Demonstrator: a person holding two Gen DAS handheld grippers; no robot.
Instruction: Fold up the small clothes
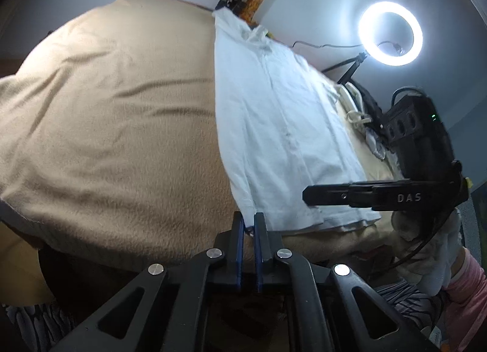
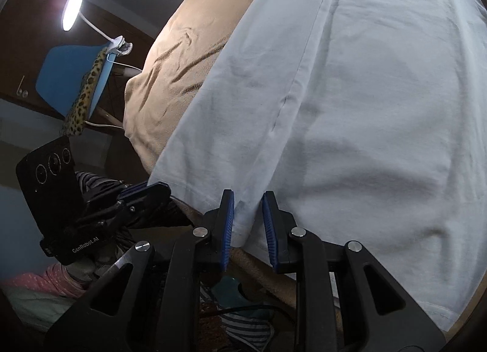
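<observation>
A white shirt (image 1: pixel 274 127) lies flat on a beige blanket (image 1: pixel 115 127), collar at the far end. My left gripper (image 1: pixel 249 224) is at the shirt's near hem corner, jaws a narrow gap apart with the corner of cloth between them. My right gripper (image 2: pixel 248 215) is at the near hem further along, jaws partly open with a fold of the white shirt (image 2: pixel 365 108) between the blue pads. The right gripper also shows in the left wrist view (image 1: pixel 307 195), and the left gripper in the right wrist view (image 2: pixel 158 192).
A ring light (image 1: pixel 390 33) stands at the far side of the bed, with cables and white cords (image 1: pixel 356 114) beside the shirt. A desk lamp (image 2: pixel 73 9) is clipped to a blue chair (image 2: pixel 73 78) with a leopard-print cloth. The blanket's edge (image 2: pixel 134 127) drops off nearby.
</observation>
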